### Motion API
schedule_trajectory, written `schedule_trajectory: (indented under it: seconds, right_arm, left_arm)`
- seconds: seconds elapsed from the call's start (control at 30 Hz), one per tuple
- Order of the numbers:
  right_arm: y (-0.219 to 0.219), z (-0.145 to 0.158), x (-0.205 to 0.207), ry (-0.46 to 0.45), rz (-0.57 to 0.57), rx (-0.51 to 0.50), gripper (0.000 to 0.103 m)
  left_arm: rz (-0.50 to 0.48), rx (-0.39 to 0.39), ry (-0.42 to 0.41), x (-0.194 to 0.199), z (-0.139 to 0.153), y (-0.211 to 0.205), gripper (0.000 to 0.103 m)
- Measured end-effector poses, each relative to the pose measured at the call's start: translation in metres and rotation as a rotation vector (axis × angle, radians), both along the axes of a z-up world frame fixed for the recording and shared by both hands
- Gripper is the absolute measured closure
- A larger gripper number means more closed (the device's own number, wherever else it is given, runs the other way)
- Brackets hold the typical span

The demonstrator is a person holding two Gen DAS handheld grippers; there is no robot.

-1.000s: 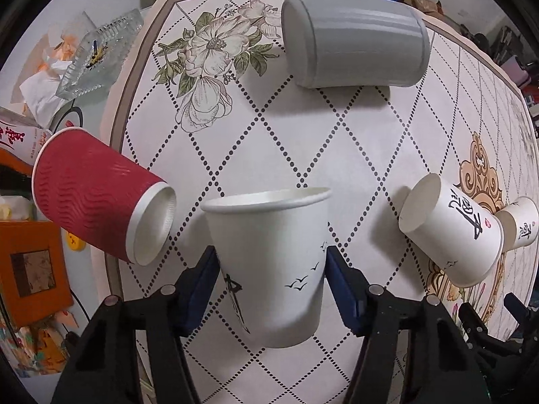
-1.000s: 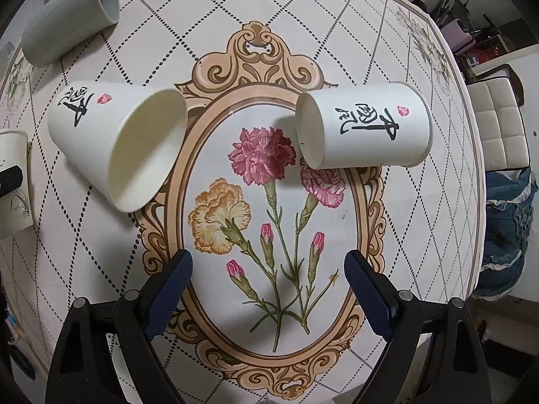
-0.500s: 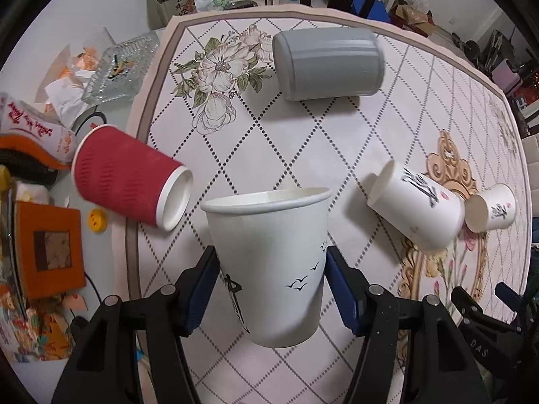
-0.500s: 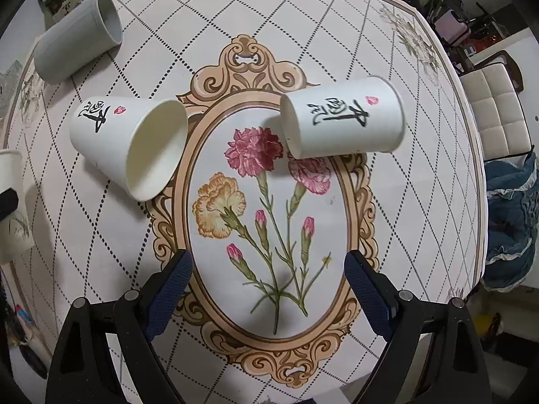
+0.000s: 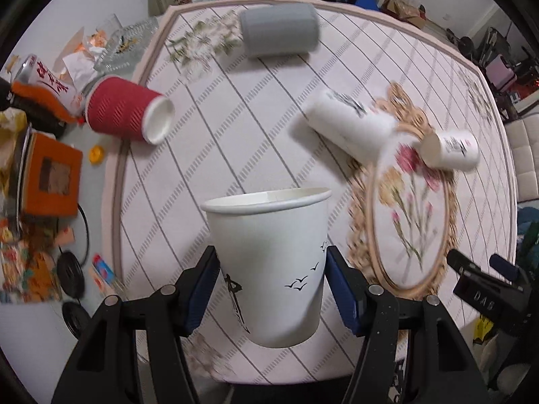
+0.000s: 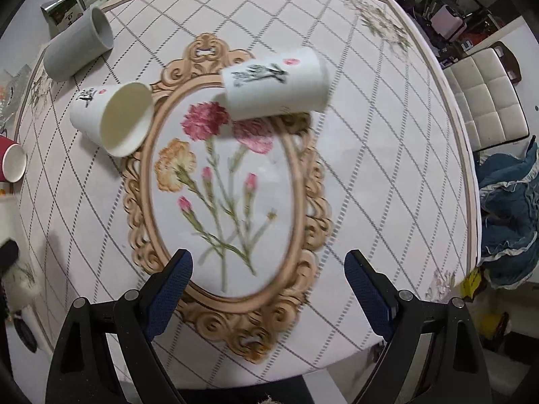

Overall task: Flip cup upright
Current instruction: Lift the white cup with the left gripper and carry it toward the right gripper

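My left gripper (image 5: 271, 279) is shut on a white paper cup with small black birds (image 5: 269, 256) and holds it upright, mouth up, high above the table. On the table lie several cups on their sides: a red ribbed cup (image 5: 124, 114), a grey cup (image 5: 279, 30), and two white cups with black calligraphy (image 5: 350, 131) (image 5: 449, 149). The right wrist view shows the two calligraphy cups (image 6: 114, 118) (image 6: 276, 82), the grey cup (image 6: 77, 43) and the red cup (image 6: 11, 161) at the left edge. My right gripper (image 6: 267, 286) is open and empty above the flower medallion.
The round table (image 6: 387, 175) has a diamond-pattern cloth with a gold-framed flower medallion (image 6: 222, 195). Left of the table lie an orange box (image 5: 50, 175), a can (image 5: 50, 84), a glass dish (image 5: 124, 43) and clutter. A white chair (image 6: 485, 101) stands at the right.
Both grippers have risen and pulled back from the table. The left one has carried the upright bird cup up with it. The cups on the table look smaller and farther.
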State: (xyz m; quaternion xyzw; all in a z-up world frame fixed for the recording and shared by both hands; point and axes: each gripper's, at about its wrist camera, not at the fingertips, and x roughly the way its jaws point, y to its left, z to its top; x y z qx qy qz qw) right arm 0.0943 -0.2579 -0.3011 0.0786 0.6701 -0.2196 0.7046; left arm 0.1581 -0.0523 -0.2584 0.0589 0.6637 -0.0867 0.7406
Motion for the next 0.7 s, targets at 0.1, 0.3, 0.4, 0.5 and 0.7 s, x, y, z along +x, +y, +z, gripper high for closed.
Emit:
schedule_trajectory:
  seconds: [0.1,0.3,0.4,0.5,0.7]
  right_arm:
    - [-0.016,0.0,-0.019,0.007,-0.008,0.0,0.01]
    - [-0.049,-0.013,-0.052,0.034,-0.043,0.009,0.01]
    - [-0.062,-0.024,-0.066,0.056,-0.058,0.016,0.01]
    - [-0.071,-0.034,-0.077,0.077,-0.069,0.021,0.01]
    - [-0.082,-0.047,-0.092,0.105,-0.086,0.031,0.01]
  left_arm:
    - [-0.009,-0.009,0.027,-0.02,-0.006,-0.017,0.043]
    - [-0.043,-0.006,0.105,-0.053,-0.034,-0.054,0.043]
    - [-0.06,0.007,0.148,-0.066,-0.055,-0.068,0.043]
    - [-0.07,0.027,0.175,-0.073,-0.072,-0.076,0.042]
    - [-0.086,0.05,0.204,-0.076,-0.091,-0.087,0.04]
